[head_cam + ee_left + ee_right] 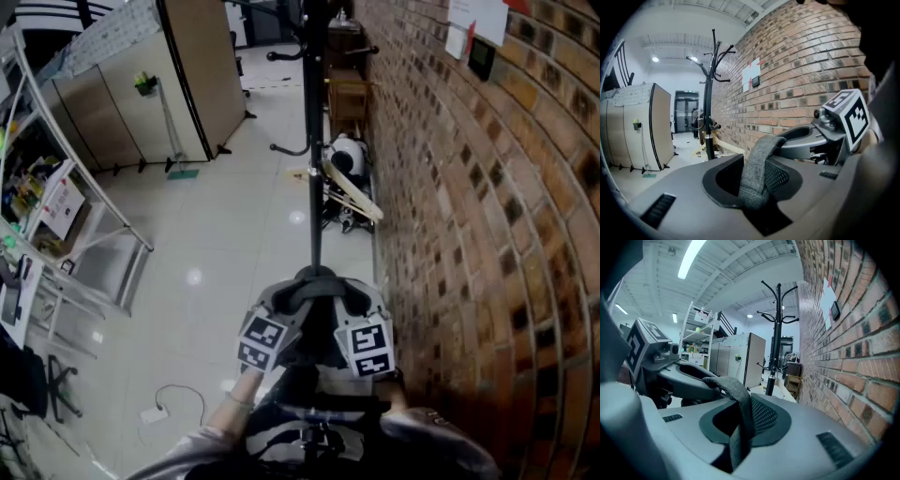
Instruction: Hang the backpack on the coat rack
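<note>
Currently in the carry-and-approach step; nothing hung yet.

Left gripper [754, 183]: jaws closed on the grey strap [758, 161], which rises out of them and arcs toward the right of the frame to the right gripper [806, 140]. In its own view the right gripper [740, 425] likewise clamps the strap [739, 399]. So both hold one loop, side by side.

Head view: the two grippers sit lower centre, nearly touching, with the strap [315, 277] bridging them. The backpack [314, 433] shows as a dark mass at the bottom edge, below the grippers; I judge it hangs from the strap, though the join is hard to make out.

The coat rack [315, 141] runs up the centre of the frame, close beside the brick wall [469, 234]. Curved hooks show toward the top in the left gripper view [717, 58].

Next move, as judged: raise the strap, spread it so the loop gapes, and lower it over one hook before releasing. Risk: loop too narrow between such close grippers.
</note>
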The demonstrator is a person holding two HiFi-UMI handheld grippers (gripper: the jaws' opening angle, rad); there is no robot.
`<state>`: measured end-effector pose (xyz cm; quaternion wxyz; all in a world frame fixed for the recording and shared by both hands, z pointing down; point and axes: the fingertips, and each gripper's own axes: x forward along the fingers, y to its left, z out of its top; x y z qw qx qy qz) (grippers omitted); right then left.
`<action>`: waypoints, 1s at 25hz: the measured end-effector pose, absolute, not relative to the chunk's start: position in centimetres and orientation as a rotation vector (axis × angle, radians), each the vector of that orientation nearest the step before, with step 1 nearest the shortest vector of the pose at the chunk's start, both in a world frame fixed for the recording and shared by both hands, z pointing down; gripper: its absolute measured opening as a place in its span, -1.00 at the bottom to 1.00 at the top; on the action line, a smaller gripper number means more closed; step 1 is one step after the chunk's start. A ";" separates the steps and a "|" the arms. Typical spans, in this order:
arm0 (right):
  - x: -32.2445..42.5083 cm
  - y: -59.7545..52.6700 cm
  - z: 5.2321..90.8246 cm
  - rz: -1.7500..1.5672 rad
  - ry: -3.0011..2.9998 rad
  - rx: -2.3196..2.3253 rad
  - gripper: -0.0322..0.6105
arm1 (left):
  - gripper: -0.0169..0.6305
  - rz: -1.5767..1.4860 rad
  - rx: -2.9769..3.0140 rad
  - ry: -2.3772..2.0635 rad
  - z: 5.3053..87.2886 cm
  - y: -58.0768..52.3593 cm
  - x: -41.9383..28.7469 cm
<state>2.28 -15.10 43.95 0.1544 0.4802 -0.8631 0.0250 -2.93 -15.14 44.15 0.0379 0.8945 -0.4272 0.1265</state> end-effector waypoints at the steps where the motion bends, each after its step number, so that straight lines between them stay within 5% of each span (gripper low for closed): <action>1: 2.5 -15.5 44.0 0.073 -2.470 1.373 -0.74 | -0.62 0.395 2.746 -1.301 44.2 -15.6 -2.7; 25: 2.0 -33.0 41.7 0.086 -2.394 1.541 -0.74 | -0.62 0.399 2.865 -1.123 42.4 -33.6 -2.6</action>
